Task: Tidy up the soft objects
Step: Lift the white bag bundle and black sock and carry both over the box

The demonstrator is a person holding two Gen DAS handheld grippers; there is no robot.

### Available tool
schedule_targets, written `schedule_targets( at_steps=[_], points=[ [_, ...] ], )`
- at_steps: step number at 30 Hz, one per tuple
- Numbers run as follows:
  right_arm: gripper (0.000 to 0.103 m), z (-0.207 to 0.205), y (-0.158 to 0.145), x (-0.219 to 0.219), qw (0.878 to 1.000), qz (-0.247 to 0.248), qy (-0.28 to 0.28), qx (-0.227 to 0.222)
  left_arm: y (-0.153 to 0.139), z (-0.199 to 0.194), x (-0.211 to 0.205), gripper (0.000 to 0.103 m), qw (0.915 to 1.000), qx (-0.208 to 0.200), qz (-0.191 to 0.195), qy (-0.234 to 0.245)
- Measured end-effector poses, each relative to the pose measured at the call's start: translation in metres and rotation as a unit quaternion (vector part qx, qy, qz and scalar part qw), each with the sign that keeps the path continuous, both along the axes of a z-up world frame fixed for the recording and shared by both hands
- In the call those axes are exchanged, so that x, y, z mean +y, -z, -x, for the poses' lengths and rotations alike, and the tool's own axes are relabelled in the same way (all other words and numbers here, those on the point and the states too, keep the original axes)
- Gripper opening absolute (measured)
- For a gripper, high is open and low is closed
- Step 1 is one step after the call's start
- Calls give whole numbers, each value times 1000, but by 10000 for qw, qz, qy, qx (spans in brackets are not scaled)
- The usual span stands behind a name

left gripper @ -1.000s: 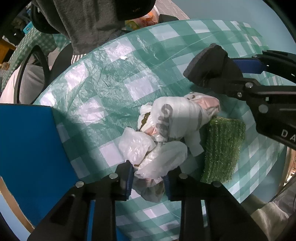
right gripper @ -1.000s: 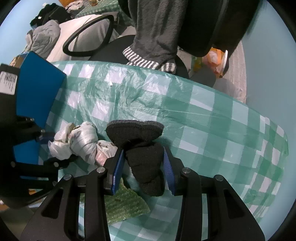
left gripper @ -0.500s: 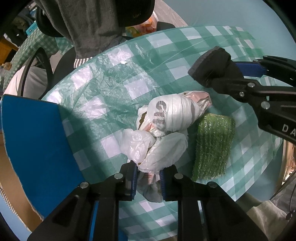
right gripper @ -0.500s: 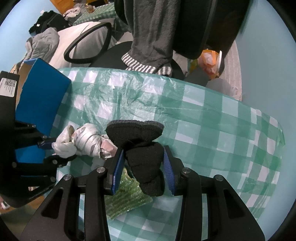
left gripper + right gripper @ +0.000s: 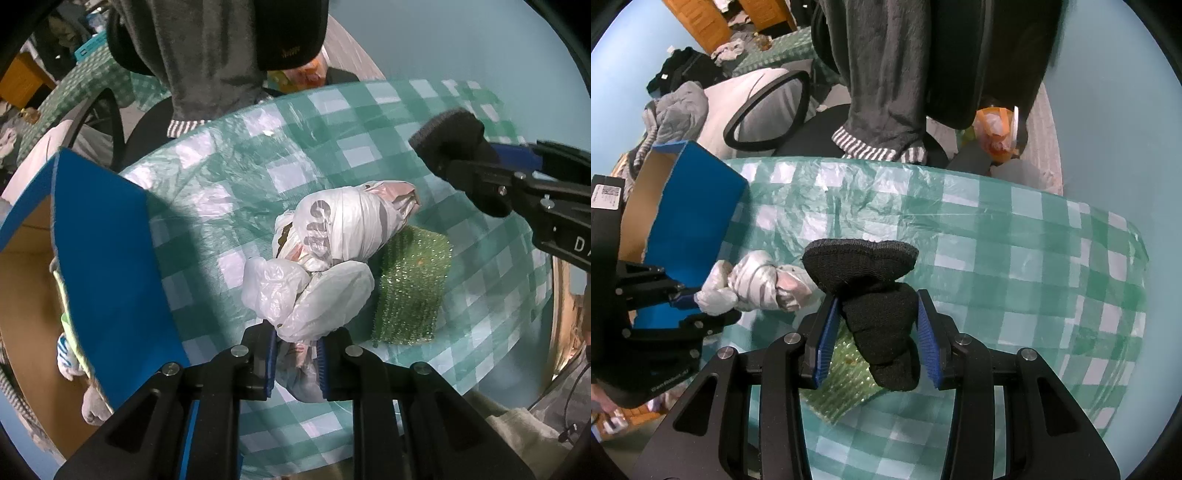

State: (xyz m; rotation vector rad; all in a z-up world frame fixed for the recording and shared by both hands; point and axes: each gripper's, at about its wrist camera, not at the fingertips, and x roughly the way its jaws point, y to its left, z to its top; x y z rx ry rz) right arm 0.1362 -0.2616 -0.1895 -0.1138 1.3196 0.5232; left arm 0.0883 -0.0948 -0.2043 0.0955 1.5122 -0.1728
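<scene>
while the left gripper [image 5: 295, 360] pinches the knotted plastic bag bundle [image 5: 332, 251] above the checked table [image 5: 480, 295], the right gripper [image 5: 875, 332] clamps a black sock [image 5: 879, 306]. both seem lifted for carrying; next, i think, each must go over the blue box [image 5: 107, 277] and be released, while the green scrubber [image 5: 410, 288] lies on the table

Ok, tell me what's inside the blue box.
Inside the blue box, the left wrist view shows bare brown cardboard and, low against its wall, a white sock with blue stripes, a pale grey sock and a yellow-green edge. The wall hides the rest.
</scene>
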Motion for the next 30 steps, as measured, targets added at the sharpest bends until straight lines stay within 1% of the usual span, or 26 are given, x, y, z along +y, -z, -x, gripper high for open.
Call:
schedule_targets(
  at_steps=[15, 30],
  points=[
    [40, 20, -31, -6, 9993, -207, 243, -177, -42, 19, 18, 17, 9975, -476, 269, -451],
    [40, 38, -75, 1, 9972, -363, 315, -575, -84, 35, 31, 17, 9922, -975, 415, -654]
  ],
)
